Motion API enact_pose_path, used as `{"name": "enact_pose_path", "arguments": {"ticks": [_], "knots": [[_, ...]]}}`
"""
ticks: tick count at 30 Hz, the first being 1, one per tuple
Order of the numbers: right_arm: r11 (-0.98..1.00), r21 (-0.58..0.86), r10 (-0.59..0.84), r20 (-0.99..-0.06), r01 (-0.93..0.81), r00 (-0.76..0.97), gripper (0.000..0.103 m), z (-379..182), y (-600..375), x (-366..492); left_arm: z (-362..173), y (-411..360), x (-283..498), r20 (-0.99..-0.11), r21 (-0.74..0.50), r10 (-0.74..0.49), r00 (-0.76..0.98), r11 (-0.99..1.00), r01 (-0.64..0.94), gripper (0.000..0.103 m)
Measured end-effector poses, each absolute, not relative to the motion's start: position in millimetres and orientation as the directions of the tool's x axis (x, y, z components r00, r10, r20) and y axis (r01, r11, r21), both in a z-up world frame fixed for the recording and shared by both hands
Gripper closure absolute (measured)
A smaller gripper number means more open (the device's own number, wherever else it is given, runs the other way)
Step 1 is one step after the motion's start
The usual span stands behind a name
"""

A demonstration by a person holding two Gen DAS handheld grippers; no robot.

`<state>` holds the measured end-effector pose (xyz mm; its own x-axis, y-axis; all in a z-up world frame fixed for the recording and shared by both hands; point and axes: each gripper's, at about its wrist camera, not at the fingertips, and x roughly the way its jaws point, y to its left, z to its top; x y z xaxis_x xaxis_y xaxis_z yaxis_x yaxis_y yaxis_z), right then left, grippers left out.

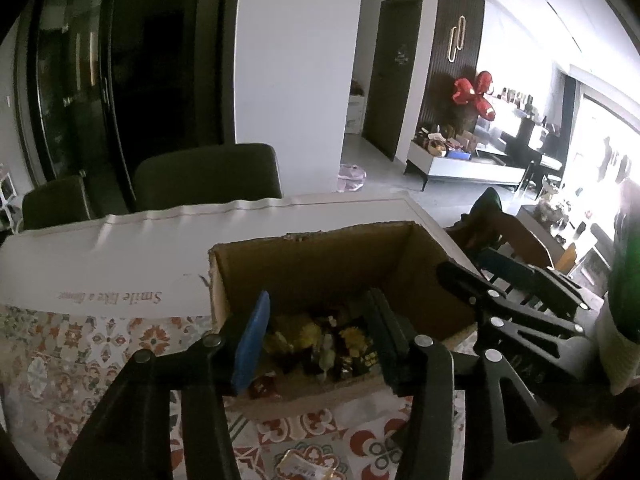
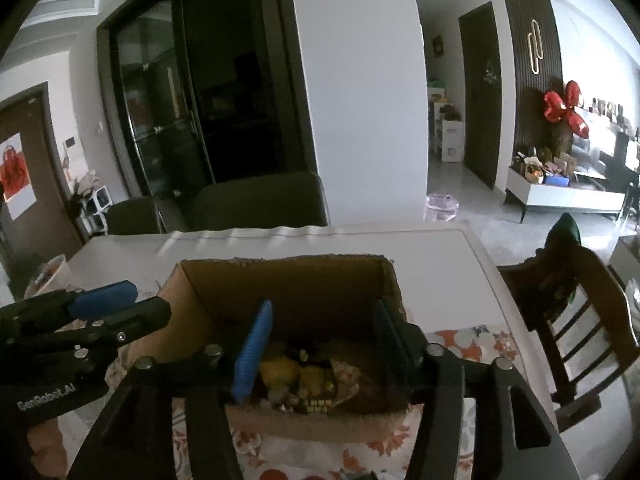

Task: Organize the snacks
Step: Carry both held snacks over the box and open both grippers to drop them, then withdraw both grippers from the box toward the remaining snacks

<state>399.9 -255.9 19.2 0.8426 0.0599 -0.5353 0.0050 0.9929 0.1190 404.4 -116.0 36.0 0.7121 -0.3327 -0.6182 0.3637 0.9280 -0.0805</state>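
Hand-held gripper (image 1: pixel 316 340) open, cardboard box (image 1: pixel 320 256) — snacks (image 1: pixel 320 340) inside

Both grippers (image 1: pixel 316 344) (image 2: pixel 320 352): black frames, silver screws, blue pads; "GenRobot.AI" lettering on left

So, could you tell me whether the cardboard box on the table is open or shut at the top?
Open. The cardboard box has no flaps across its top, and both wrist views look straight down onto the snack packets inside.
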Motion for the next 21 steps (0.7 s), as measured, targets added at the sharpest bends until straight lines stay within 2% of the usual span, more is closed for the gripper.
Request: {"name": "enact_pose_path", "arguments": {"ticks": [17,21], "knots": [[0.989,0.14,0.027,-0.472,0.045,0.881,0.046,25.1,-250.6,305.3,29.5,-96.8,302.8,-0.547,-0.004,-0.375,0.749,0.895,0.446,0.053],[0.99,0.131,0.015,-0.47,0.053,0.882,0.04,18.8,-245.9,279.5,19.0,-89.3,279.0,-0.546,0.011,-0.363,0.755,0.898,0.44,0.053]]}}
